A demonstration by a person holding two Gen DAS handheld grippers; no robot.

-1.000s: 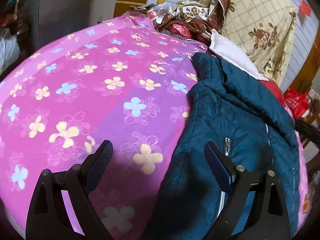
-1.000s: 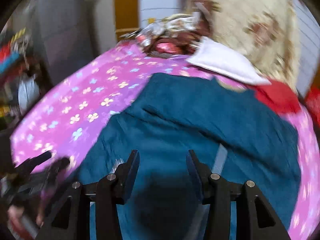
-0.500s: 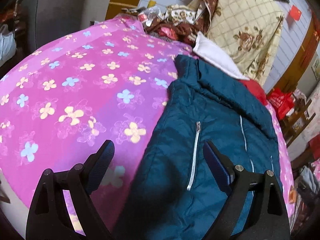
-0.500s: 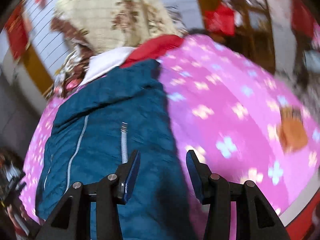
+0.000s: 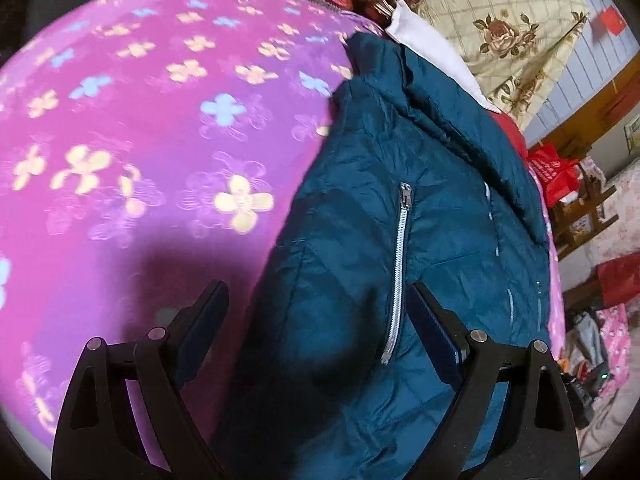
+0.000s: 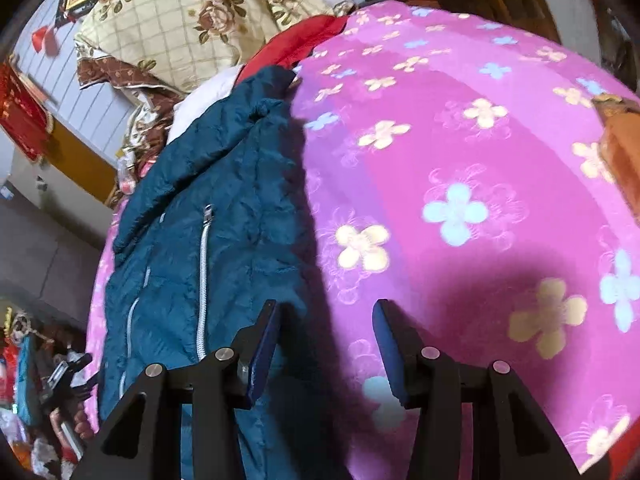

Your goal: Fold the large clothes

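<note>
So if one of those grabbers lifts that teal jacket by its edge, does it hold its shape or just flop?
Probably flops: the teal jacket lies crumpled and follows the pink flowered bedspread. Its puffy, quilted look suggests it is light for its bulk. The smooth, faintly shiny fabric may slip between the pads.

A bed [image 5: 132, 216] in pink flowered cover — a teal jacket [image 5: 372, 240] lies on it

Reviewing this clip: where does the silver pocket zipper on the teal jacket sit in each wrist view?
Left wrist: the pocket zipper runs down lower centre-right, its lower end near the right finger.
Right wrist: the pocket zipper runs down the lower left, left of the left finger.
Shared landmark: the rose-print pillow beyond the teal jacket.
</note>
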